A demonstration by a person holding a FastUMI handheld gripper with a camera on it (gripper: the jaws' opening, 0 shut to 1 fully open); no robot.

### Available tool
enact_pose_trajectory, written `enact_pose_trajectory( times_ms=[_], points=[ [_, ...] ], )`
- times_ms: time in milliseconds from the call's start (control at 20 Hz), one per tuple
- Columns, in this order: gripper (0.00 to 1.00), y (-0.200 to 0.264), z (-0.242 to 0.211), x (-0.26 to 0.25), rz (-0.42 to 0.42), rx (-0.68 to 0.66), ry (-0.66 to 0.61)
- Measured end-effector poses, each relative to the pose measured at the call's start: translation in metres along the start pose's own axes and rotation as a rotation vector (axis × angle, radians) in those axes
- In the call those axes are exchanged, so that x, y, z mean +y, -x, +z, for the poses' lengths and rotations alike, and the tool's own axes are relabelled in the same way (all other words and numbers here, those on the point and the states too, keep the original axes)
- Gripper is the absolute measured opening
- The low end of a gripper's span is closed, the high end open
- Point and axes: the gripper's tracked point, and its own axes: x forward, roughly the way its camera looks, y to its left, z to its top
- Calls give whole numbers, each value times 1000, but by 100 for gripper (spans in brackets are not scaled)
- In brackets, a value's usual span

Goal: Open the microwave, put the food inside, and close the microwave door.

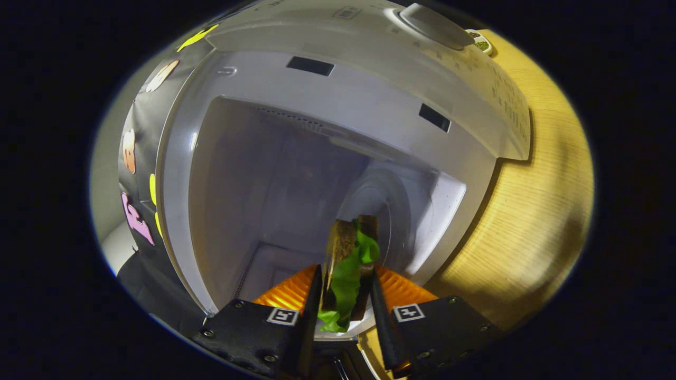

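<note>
A white microwave (369, 100) stands open ahead, its grey cavity (274, 190) wide before me, with the round turntable (385, 211) at its floor. My gripper (346, 287) is shut on a sandwich (351, 258) of brown bread with green lettuce hanging out, held on edge between the two fingers. The sandwich sits at the mouth of the cavity, just in front of the turntable. The view is tilted, so the microwave leans. A round dial (433, 24) shows on its control panel.
The microwave rests on a light wooden table (533, 221), which stretches beside it. A small dish with green bits (480, 43) lies on the table beyond the control panel. The booth's black cloth wall (140, 158) stands on the other side.
</note>
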Motion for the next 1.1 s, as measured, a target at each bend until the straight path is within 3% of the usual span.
enact_pose_trajectory(
  times_ms=[50, 100, 200, 400, 700, 1100],
  points=[
    [60, 2, -3, 5, 18, 7, 9],
    [79, 7, -2, 10, 27, 6, 27],
    [97, 13, -5, 4, -12, 26, 64],
    [97, 27, -18, -13, -68, 107, 64],
    [97, 55, -9, -15, -80, 120, 102],
    [97, 142, -6, -1, -51, 151, 237]
  ],
)
